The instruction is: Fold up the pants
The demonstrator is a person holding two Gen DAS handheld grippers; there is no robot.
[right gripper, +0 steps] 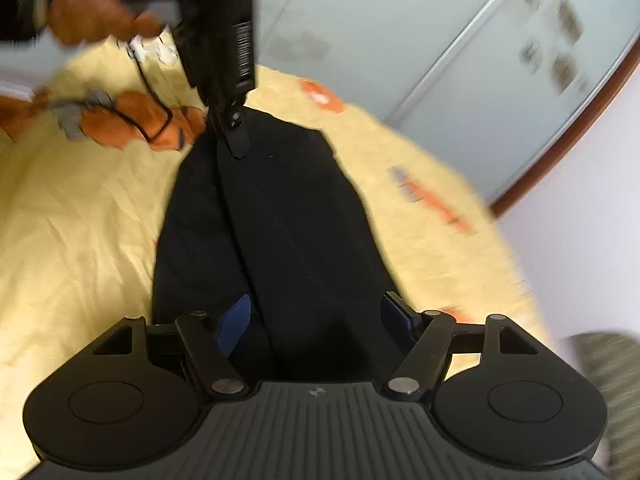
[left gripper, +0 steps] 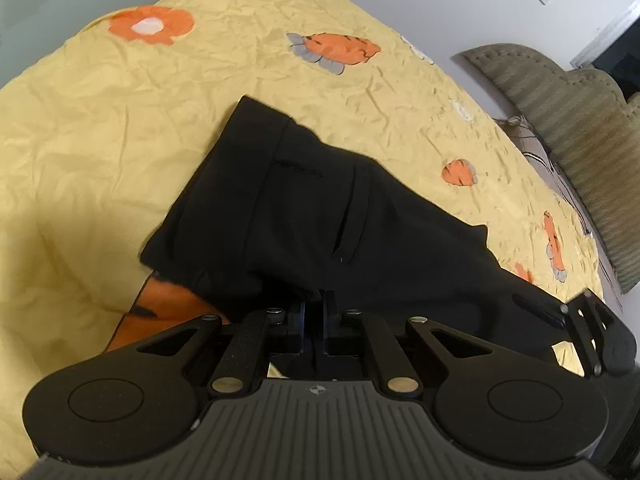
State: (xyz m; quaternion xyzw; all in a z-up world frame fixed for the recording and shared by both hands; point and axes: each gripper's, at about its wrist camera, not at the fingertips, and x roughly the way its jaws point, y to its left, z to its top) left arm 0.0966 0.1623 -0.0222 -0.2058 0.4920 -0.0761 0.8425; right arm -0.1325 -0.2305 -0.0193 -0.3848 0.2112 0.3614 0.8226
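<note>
Your pants [right gripper: 276, 216] lie on the bed [left gripper: 100, 128], their long axis running straight away from your right tongs [right gripper: 316, 320], which stand open with cloth between but not pressed. Your left tongs [left gripper: 316, 304] are closed on the pants' near edge, so the left hand alone holds them.

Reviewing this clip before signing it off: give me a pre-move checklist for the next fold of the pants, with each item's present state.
1. Left gripper closed at the black pants edge: ok; whether cloth is actually pinched, cannot tell.
2. Right gripper jaws apart, not pressing cloth: ok.
3. Pants lying on the yellow bedspread, away from its edges: ok.
4. Pants already folded over, pocket side up: ok.
5. Folded layers lined up evenly: cannot tell, fabric too dark.
6. Right wrist view sharp enough to judge: not ok, blurred.
</note>
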